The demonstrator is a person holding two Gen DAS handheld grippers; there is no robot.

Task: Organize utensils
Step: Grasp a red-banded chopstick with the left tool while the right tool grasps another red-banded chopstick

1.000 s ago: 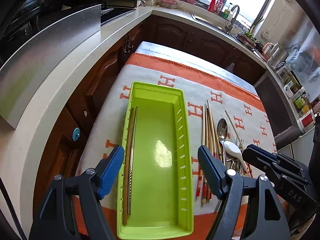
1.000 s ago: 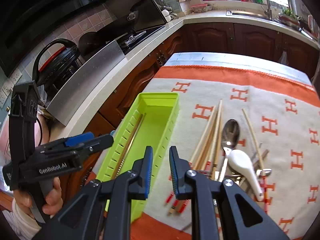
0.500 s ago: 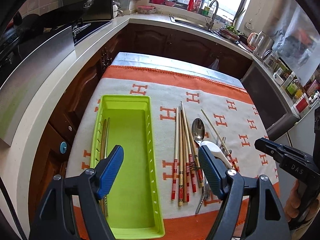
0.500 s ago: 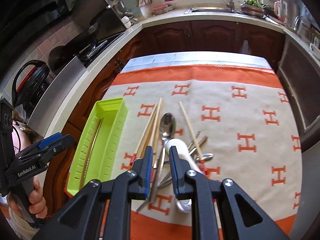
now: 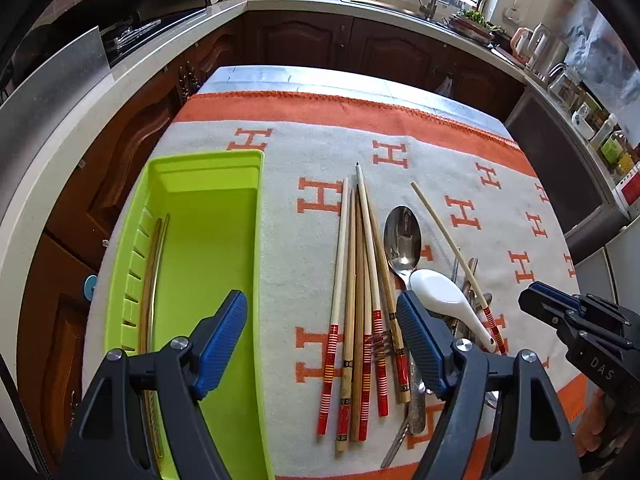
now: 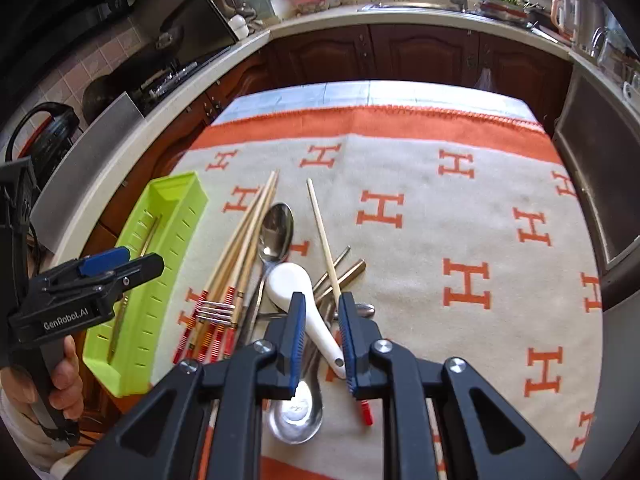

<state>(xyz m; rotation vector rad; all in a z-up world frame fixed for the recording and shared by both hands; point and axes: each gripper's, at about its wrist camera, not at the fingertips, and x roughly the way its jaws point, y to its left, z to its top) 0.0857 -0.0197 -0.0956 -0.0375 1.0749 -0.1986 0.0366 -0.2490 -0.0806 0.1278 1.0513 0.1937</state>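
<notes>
A: How does the left hand-held gripper (image 5: 322, 338) stand?

B: Its blue pads are wide apart with nothing between them. Under the gap lie the red-banded ends of a bundle of chopsticks (image 5: 362, 300), side by side on the orange and grey blanket (image 5: 400, 128) that covers the surface. Under its left pad is the lime green utensil tray (image 5: 208, 248), with a thin pair of chopsticks (image 5: 154, 280) along the tray's left wall.

A: And the right hand-held gripper (image 6: 322, 334)?

B: Its pads stand a narrow gap apart, gripping nothing. The handle of the white ceramic spoon (image 6: 298, 292) shows in the gap; whether the pads touch it I cannot tell. Just ahead to the left lies a metal spoon (image 6: 276, 234), bowl away from the gripper. A second metal spoon (image 6: 296, 410) lies below the pads. A single chopstick (image 6: 324, 240) runs ahead, crossing some metal handles (image 6: 344, 270).

A: Anything further out?

B: A fork (image 6: 214, 312) rests across the chopstick bundle to the left, and the tray lies beyond that.
</notes>
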